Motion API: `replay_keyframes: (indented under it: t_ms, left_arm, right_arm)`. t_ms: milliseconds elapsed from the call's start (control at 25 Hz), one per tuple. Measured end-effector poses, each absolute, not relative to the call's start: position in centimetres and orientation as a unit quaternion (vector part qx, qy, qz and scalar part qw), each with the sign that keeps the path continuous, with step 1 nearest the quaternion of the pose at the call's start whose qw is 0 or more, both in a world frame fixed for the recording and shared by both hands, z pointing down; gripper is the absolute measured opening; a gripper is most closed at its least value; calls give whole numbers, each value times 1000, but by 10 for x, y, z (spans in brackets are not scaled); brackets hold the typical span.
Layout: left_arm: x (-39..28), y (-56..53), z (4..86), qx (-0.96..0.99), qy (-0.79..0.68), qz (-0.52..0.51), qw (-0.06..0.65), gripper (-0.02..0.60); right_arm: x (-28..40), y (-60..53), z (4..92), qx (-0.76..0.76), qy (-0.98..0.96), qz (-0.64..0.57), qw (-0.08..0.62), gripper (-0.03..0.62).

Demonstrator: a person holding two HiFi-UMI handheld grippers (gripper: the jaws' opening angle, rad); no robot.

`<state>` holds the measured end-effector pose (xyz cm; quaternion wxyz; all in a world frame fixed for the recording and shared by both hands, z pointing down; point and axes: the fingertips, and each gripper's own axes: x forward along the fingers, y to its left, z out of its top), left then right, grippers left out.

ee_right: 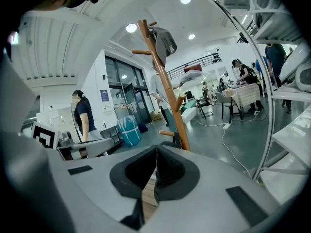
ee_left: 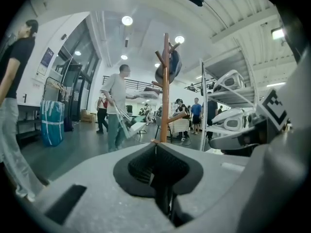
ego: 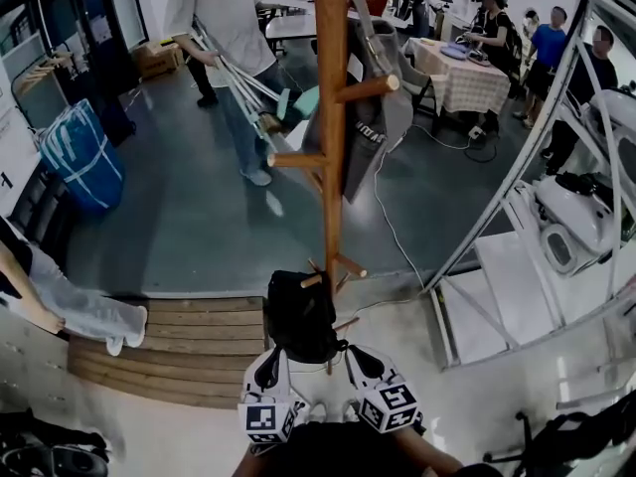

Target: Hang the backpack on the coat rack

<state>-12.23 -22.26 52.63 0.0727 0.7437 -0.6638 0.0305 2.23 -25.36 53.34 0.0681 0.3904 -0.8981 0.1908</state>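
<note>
noted black backpack [ego: 301,316] low against the pole of the wooden coat rack [ego: 331,167], top right at the lowest pegs; cannot tell if hooked on one. found left hand-held gripper [ee_left: 155,145] with pads pressed together on a thin dark strap of the backpack, strap trailing down below the pads. same for right hand-held gripper [ee_right: 156,148]: pads together, dark strip pinched between. saw both side by side just behind the backpack in head view. logged grey bag [ego: 373,107] hanging higher up on the rack. recorded wooden decking [ego: 189,351] at the rack's foot, glossy grey floor [ego: 199,207] beyond. marked blue bag [ego: 84,157] standing at far left, white cable [ego: 388,217] trailing across the floor, metal shelving [ego: 507,286] with white shells at right. spotted person [ego: 224,28] walking past the rack carrying a folded frame; more people round a surface [ego: 467,82] with checked cloth at back right.
</note>
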Motion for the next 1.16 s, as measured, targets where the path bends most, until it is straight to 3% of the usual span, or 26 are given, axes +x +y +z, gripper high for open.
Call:
replay_keyframes:
  t_ms: [1160]
  left_arm:
    - [-128,-219,534,748,-657,27,89,22]
  right_arm:
    - [12,-247,540,389,-899,185,79,12]
